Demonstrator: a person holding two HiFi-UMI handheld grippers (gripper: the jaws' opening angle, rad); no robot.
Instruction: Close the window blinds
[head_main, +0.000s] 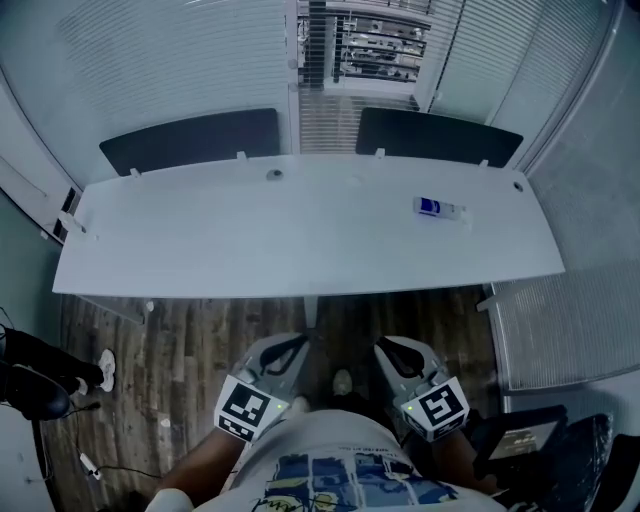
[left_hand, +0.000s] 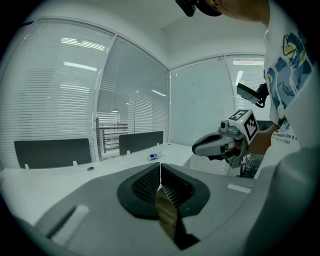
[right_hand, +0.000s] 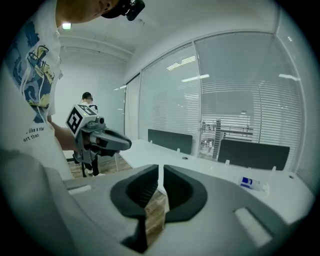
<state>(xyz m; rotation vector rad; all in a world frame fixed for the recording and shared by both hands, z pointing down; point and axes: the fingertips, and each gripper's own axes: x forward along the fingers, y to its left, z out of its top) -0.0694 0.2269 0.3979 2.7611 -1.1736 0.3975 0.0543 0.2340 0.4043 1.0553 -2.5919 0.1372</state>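
A long white table (head_main: 250, 250) lies crosswise ahead, its near edge just beyond both grippers, with a strip of dark wooden floor (head_main: 200, 340) between that edge and the person's body. The tabletop is mostly bare: a small white bottle with a blue label (head_main: 438, 208) lies near the far right corner, and two dark flat divider panels (head_main: 190, 140) (head_main: 435, 135) stand along the far edge. A ribbed white panel (head_main: 565, 330) crowds the floor off the table's right end, while the left end has open floor beside it. The white slatted window blinds (head_main: 180, 60) hang on the glass wall behind the far edge, across the whole depth of the table from the jaws; one narrow section between the two panels (head_main: 365, 45) lets the room beyond show through its slats. The left gripper (head_main: 288, 350) has its dark ribbed pads pressed together on nothing. The right gripper (head_main: 392, 348) is likewise closed and empty (only a hairline slit shows between its pads), level with the left one and just beside it.
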